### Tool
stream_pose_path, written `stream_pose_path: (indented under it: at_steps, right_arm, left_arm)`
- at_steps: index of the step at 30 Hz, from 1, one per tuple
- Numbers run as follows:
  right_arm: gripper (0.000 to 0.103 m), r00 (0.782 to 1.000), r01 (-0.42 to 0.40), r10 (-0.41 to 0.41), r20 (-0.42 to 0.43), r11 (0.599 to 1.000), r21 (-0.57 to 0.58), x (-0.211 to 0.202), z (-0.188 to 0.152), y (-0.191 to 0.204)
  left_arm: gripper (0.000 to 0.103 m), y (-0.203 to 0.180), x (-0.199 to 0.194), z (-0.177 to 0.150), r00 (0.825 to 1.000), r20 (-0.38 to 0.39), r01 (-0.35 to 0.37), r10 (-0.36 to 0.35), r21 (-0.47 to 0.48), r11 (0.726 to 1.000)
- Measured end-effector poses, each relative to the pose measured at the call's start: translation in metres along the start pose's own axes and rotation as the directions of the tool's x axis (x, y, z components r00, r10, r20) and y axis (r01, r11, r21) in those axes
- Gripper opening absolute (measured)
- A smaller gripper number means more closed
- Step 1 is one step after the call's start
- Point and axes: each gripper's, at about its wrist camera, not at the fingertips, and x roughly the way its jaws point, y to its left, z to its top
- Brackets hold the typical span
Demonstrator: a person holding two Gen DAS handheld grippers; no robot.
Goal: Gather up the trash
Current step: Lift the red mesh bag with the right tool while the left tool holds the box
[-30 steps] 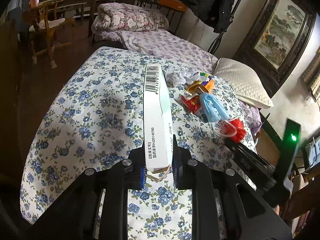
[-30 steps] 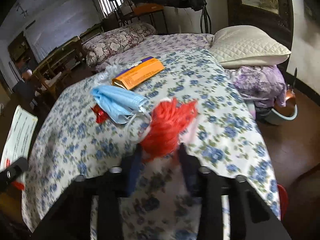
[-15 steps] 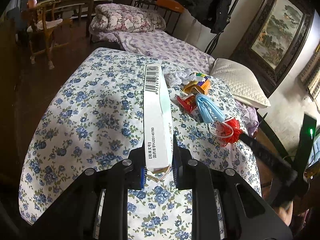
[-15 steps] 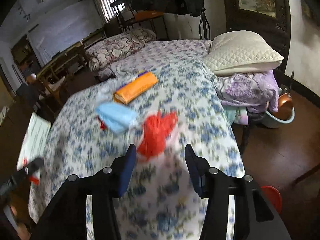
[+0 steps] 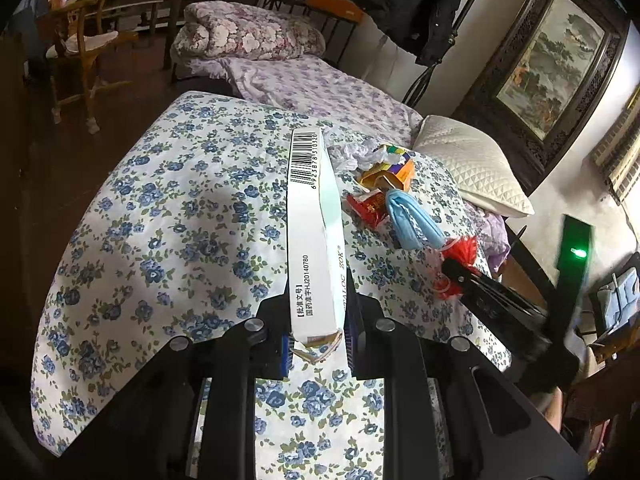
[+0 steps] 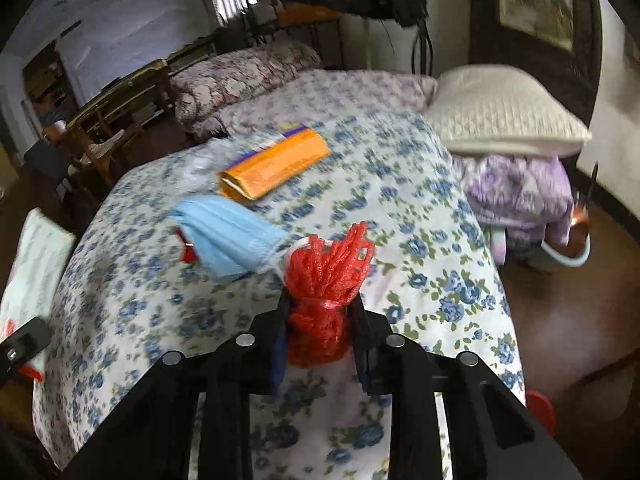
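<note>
My left gripper (image 5: 316, 316) is shut on a long white medicine box (image 5: 314, 236) with a barcode, held above the flowered table. My right gripper (image 6: 320, 320) has its jaws closed around a red mesh net bag (image 6: 328, 280) near the table's right edge; it also shows in the left wrist view (image 5: 460, 256). A blue face mask (image 6: 228, 236) lies just left of the net, over a red wrapper (image 5: 366, 206). An orange box (image 6: 276, 164) and crumpled white paper (image 5: 352, 152) lie farther back.
The table (image 5: 180, 216) has a blue-flowered cloth. A white pillow (image 6: 500, 116) and purple bedding (image 6: 520, 196) sit to the right, a bed (image 5: 312, 84) behind. A wooden chair (image 5: 80, 52) stands far left. A red object (image 6: 540, 412) is on the floor at right.
My right gripper pulled back and opened, then moved forward again and closed around the red net bag. My left gripper kept hold of the white box and barely moved.
</note>
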Motion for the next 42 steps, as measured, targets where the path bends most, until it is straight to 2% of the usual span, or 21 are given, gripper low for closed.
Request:
stream_pose_path:
  at_steps: [6, 12, 17, 22, 24, 30, 32, 34, 35, 39, 42]
  right_arm:
    - [0.027, 0.997, 0.027, -0.018, 0.072, 0.991, -0.128, -0.065, -0.017, 0.015]
    - [0.028, 0.996, -0.045, 0.055, 0.07, 0.989, -0.139, -0.102, -0.024, 0.021]
    - [0.029, 0.995, -0.1, 0.099, -0.018, 0.984, -0.147, -0.088, -0.041, 0.03]
    - [0.031, 0.982, -0.183, 0.171, -0.08, 0.967, -0.176, -0.095, -0.067, 0.054]
    - [0.031, 0.979, -0.196, 0.176, -0.105, 0.953, -0.23, -0.091, -0.079, 0.076]
    - [0.033, 0.965, -0.233, 0.189, -0.183, 0.937, -0.259, -0.076, -0.097, 0.104]
    - [0.04, 0.966, -0.236, 0.193, -0.173, 0.931, -0.279, -0.089, -0.1, 0.105]
    - [0.055, 0.969, -0.234, 0.195, -0.153, 0.924, -0.302, -0.106, -0.103, 0.106]
    - [0.057, 0.972, -0.227, 0.193, -0.137, 0.922, -0.313, -0.115, -0.104, 0.106]
    - [0.058, 0.971, -0.235, 0.211, -0.11, 0.923, -0.305, -0.126, -0.1, 0.106]
    - [0.058, 0.96, -0.272, 0.238, -0.146, 0.911, -0.309, -0.113, -0.097, 0.117]
  left_arm:
    - [0.021, -0.002, -0.001, 0.001, 1.0, 0.003, 0.006, -0.006, 0.006, 1.0]
    - [0.021, -0.008, -0.004, -0.002, 1.0, 0.014, -0.004, 0.003, 0.031, 1.0]
    - [0.021, -0.01, -0.005, -0.005, 1.0, 0.02, -0.021, 0.021, 0.042, 0.999]
    - [0.021, -0.005, -0.007, -0.003, 0.999, 0.028, -0.022, 0.021, 0.024, 0.999]
    - [0.021, -0.001, -0.008, 0.0, 0.999, 0.03, -0.021, 0.02, 0.012, 1.0]
    - [0.021, 0.019, -0.016, 0.007, 0.998, 0.052, -0.025, 0.028, -0.046, 0.999]
    - [0.021, 0.027, -0.018, 0.008, 0.998, 0.055, -0.024, 0.028, -0.069, 0.997]
    - [0.021, 0.033, -0.02, 0.01, 0.998, 0.059, -0.014, 0.019, -0.09, 0.996]
    - [0.021, 0.035, -0.022, 0.011, 0.998, 0.061, -0.005, 0.011, -0.101, 0.995]
    - [0.021, 0.032, -0.026, 0.012, 0.997, 0.078, -0.005, 0.012, -0.091, 0.996]
    - [0.021, 0.028, -0.029, 0.01, 0.996, 0.086, -0.02, 0.027, -0.071, 0.997]
